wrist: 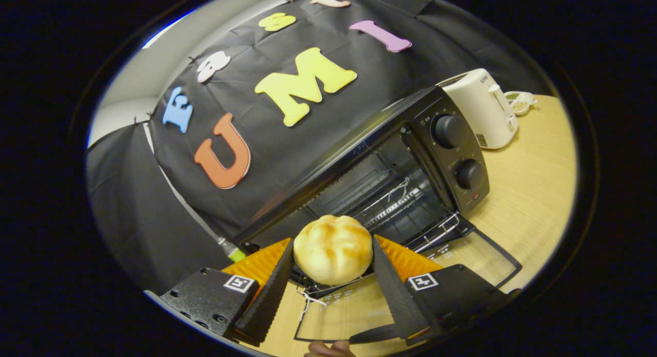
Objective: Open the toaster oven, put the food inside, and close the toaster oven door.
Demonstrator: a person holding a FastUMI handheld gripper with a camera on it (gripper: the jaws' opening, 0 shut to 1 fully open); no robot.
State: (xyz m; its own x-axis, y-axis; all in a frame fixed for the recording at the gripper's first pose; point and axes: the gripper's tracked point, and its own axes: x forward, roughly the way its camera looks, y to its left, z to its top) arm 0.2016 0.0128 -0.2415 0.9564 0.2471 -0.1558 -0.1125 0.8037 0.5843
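A round golden bread bun [332, 249] is held between my two fingers, and my gripper [333, 244] is shut on it, tilted in the air. Just beyond the bun stands the black toaster oven [436, 110] with its door [462, 254] folded down flat under the fingers. The oven's cavity is open and its wire rack [395, 205] shows inside, slid partly out. The bun hangs at the mouth of the cavity, above the front of the rack. Two black knobs [450, 131] sit on the oven's right panel.
A white toaster [485, 108] stands beyond the oven on the wooden table [534, 182], with a small white dish [519, 104] behind it. A hand's fingertip [328, 349] shows under the gripper. The black cloth wall rises close behind the oven.
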